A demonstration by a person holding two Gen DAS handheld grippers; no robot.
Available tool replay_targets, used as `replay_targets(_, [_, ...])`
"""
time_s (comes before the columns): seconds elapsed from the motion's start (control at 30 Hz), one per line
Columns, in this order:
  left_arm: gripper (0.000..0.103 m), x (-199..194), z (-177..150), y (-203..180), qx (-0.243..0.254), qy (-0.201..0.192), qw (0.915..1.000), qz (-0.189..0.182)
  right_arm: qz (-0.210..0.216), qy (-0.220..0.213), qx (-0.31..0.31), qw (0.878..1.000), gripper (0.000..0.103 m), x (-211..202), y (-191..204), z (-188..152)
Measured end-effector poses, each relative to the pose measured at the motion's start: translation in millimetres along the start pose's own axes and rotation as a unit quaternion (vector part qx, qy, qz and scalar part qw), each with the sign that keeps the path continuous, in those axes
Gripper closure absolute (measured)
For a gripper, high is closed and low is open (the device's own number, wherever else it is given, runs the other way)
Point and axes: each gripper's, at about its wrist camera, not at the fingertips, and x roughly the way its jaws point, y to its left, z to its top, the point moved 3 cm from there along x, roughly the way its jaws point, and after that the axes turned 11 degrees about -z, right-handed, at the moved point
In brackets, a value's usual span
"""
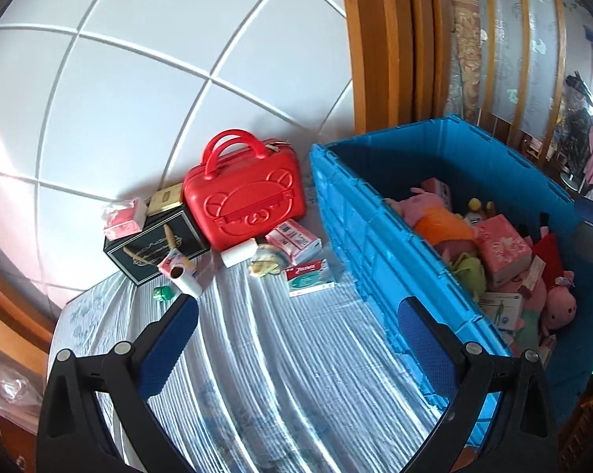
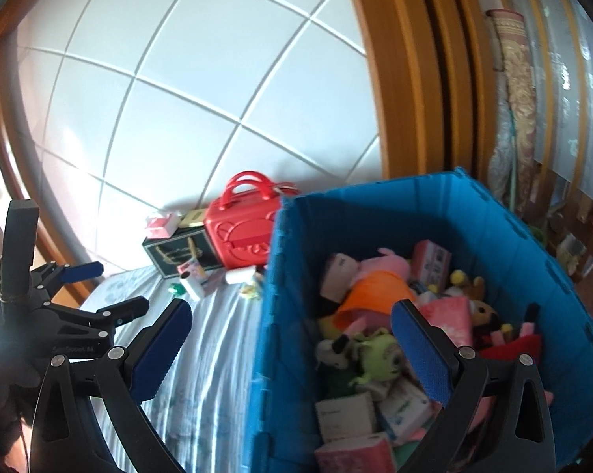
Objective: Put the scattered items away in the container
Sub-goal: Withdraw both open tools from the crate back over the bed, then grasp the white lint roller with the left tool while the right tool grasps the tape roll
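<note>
The blue crate (image 1: 359, 220) stands on the right of the striped mat, holding plush toys (image 1: 442, 228), tissue packs and small boxes. Left of it, by the wall, lie the scattered items: a red carry case (image 1: 245, 197), a black box (image 1: 154, 246), a pink tissue pack (image 1: 125, 218), two white rolls (image 1: 186, 282), a snack bag (image 1: 265, 262), a teal and white box (image 1: 310, 278) and a small green thing (image 1: 161, 293). My left gripper (image 1: 296, 351) is open and empty above the mat, short of these items. My right gripper (image 2: 292, 351) is open and empty, straddling the blue crate's (image 2: 273, 276) left wall. The left gripper (image 2: 107, 289) also shows there, open.
A white tiled wall (image 1: 158, 79) rises right behind the items. A wooden door frame (image 1: 375, 59) and a rolled rug (image 1: 466, 39) stand behind the crate. Bare striped mat (image 1: 276, 354) stretches between my left gripper and the pile.
</note>
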Motion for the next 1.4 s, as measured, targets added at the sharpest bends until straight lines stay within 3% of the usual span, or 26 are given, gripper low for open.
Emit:
replay_targets(0.4, [0.0,-3.4,-35.4,114.9,-0.058,0.005,0.9979,0.028,0.035,0.025,-0.061,0.997,0.001,45.5,117.2,-10.1])
replay_targets(0.6, [0.0,11.0,-51.1,162.1,-0.072,0.014,0.997,0.025,0.026,0.057,-0.084,0.994,0.001,86.7,165.6,-32.5])
replay_targets(0.83, [0.0,45.3,-70.0,210.5,-0.091,0.027,0.9951,0.028,-0.001,0.088,-0.101,0.991,0.001,163.0,205.1,-71.6])
replay_targets(1.03, [0.0,100.4,-78.0,259.0,-0.113,0.028,0.9923,0.042,-0.025,0.106,-0.118,0.987,0.001,257.7,221.7,-95.4])
replay_targets(1.2, [0.0,168.4,-89.0,299.5,-0.146,0.034,0.9872,0.054,-0.058,0.105,-0.135,0.984,0.001,344.1,221.8,-91.9])
replay_targets(1.4, [0.0,246.4,-96.0,334.3,-0.149,0.043,0.9853,0.071,-0.077,0.112,-0.166,0.977,0.001,439.0,216.2,-88.2])
